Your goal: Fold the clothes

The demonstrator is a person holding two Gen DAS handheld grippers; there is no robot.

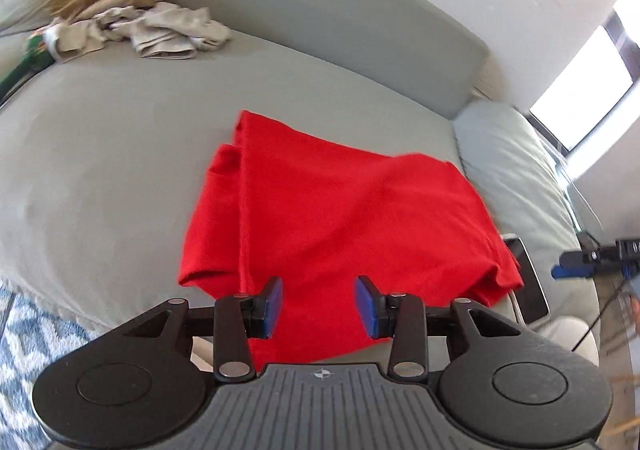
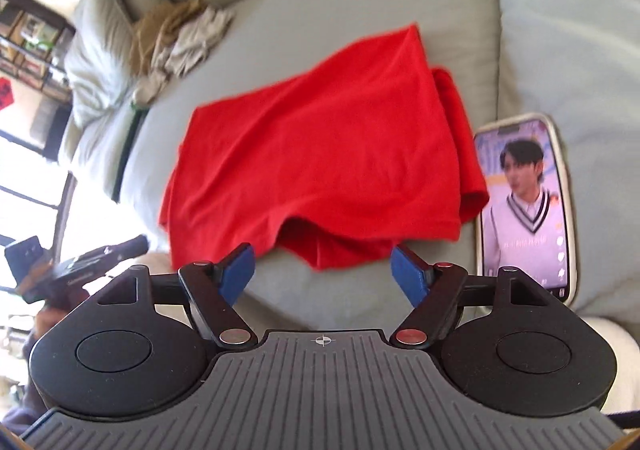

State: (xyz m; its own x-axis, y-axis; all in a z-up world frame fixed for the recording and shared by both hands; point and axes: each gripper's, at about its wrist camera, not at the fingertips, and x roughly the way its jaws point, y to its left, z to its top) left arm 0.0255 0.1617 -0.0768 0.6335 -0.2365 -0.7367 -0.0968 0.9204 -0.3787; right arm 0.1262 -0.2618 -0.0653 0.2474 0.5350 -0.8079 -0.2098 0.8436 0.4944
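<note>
Red garment [image 1: 332, 210]: roughly folded cloth lying on the grey sofa seat cushion [image 1: 112, 154], straight ahead of and below both tongs. Long axis runs away from the left tongs [image 1: 319, 306], toward the sofa back; seen from the right tongs [image 2: 322, 270] it slants up and to the right. Near hem lies between the left jaws' line of sight, loose, with a lifted flap opening toward the right tongs. Judged equally near to both hands.
Left tongs: released, blue pads apart, nothing gripped; the cloth lies behind them.
Right tongs: released, spread wider, empty, just short of the hem.
Pile of beige and tan clothes [image 1: 132, 22]: well beyond, at the far left.
Phone [image 2: 524, 206]: just right of the garment, screen lit; its small text is unreadable. No brands or labels legible anywhere.
</note>
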